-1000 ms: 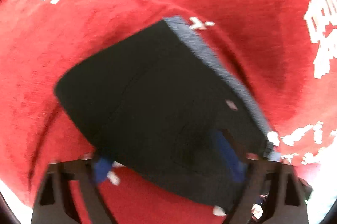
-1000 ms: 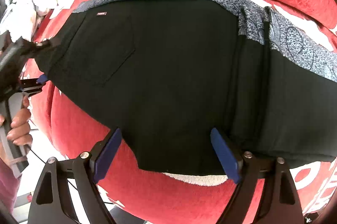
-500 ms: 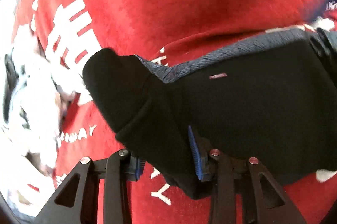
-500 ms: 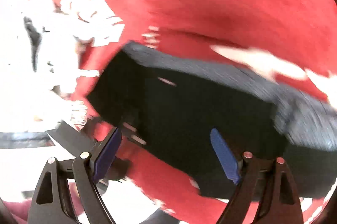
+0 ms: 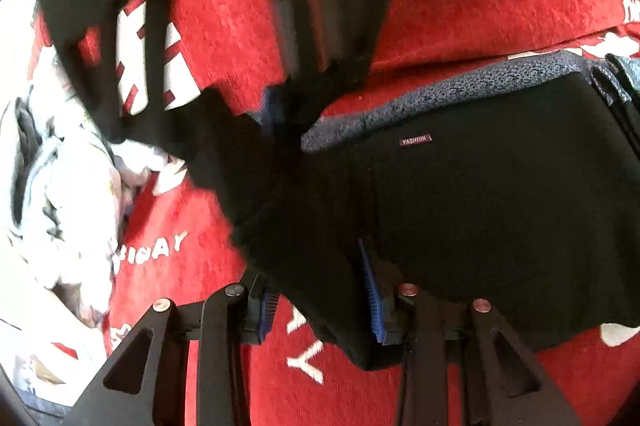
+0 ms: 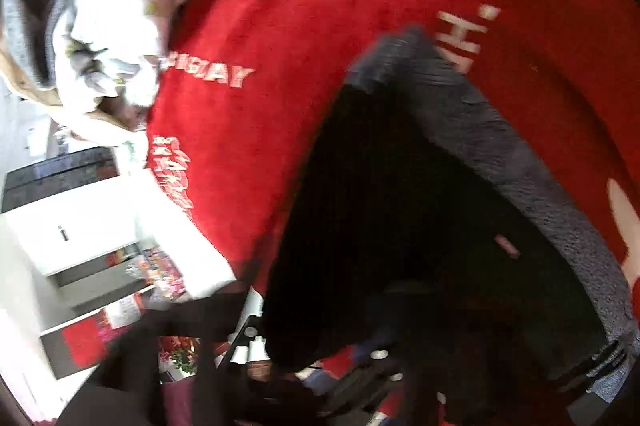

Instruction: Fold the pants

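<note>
We hold the black cloth pants pinched in the left gripper, while the right gripper has just been closing at their far corner (blurred, grip unclear); next, we judge, lift both corners over together.

The left gripper is now pinching the black pants at a bunched corner, while the right gripper, jaws closing, is swinging across into the left wrist view above that same corner

right gripper motion-blurred, pants cut off rightward
</note>
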Available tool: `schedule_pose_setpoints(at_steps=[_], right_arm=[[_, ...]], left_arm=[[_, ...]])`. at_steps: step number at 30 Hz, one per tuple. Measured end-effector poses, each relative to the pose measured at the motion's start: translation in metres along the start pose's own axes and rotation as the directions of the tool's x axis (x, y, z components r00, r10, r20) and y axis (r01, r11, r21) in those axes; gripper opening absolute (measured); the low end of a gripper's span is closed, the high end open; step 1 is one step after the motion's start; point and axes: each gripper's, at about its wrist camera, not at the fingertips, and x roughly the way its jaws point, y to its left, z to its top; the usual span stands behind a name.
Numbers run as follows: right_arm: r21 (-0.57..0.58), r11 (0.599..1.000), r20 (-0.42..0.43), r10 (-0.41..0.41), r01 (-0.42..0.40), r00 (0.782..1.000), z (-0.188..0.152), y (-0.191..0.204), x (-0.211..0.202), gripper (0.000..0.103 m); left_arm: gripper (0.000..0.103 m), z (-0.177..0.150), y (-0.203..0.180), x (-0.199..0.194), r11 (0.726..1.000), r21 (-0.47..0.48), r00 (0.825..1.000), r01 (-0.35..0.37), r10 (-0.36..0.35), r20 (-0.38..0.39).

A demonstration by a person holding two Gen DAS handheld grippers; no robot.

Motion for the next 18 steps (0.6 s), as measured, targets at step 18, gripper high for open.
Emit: schedule_pose_setpoints(at_steps=[18], right_arm=[[-0.024,0.888,0.502,0.408,-0.460,0.762,-0.190,-0.135,-0.164,0.020]], left_arm=[[0.038,0.078,-0.085,-0.154,0.980,0.097,0.937,0.176,-0.197,0.287]])
